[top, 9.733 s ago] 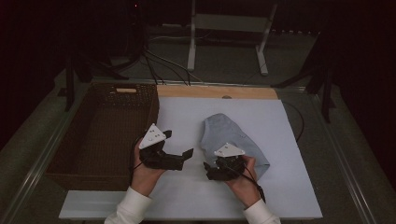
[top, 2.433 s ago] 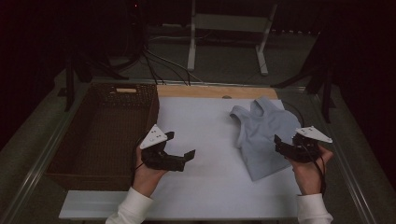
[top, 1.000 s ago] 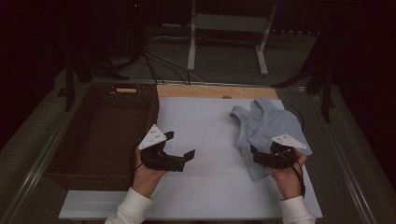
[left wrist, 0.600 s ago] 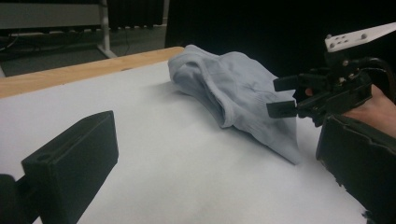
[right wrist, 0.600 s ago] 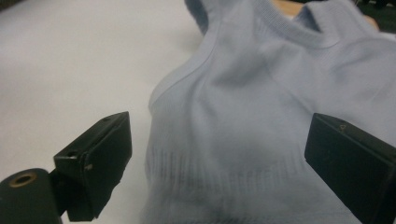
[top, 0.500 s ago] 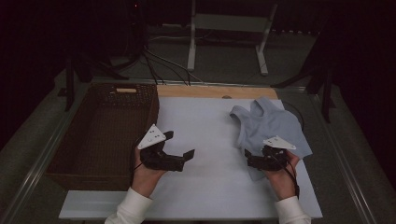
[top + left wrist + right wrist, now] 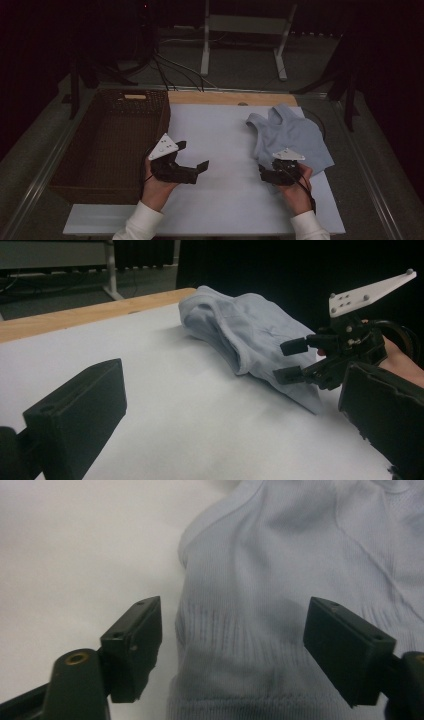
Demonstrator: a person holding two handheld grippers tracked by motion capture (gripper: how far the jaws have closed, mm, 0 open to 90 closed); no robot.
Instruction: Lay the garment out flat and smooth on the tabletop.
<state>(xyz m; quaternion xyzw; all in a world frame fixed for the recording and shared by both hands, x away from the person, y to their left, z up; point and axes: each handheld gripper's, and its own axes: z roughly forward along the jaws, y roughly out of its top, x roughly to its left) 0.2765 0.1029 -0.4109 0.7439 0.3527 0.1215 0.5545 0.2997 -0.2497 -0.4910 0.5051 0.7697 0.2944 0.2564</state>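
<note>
Our left gripper (image 7: 192, 156) is hovering spread over the bare surface (image 7: 220, 130) beside the basket (image 7: 112, 135). At right, the vest (image 7: 290, 135) is lying flat; it's looking soft and light. Our right gripper (image 7: 266, 172) has just been closing, not yet pinching, around its ribbed hem (image 7: 235, 640), a good hold.

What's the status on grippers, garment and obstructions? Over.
Left gripper open, idle. Right gripper open, jaws closing astride pale blue top's ribbed hem, not pinching. Nothing in the way.
</note>
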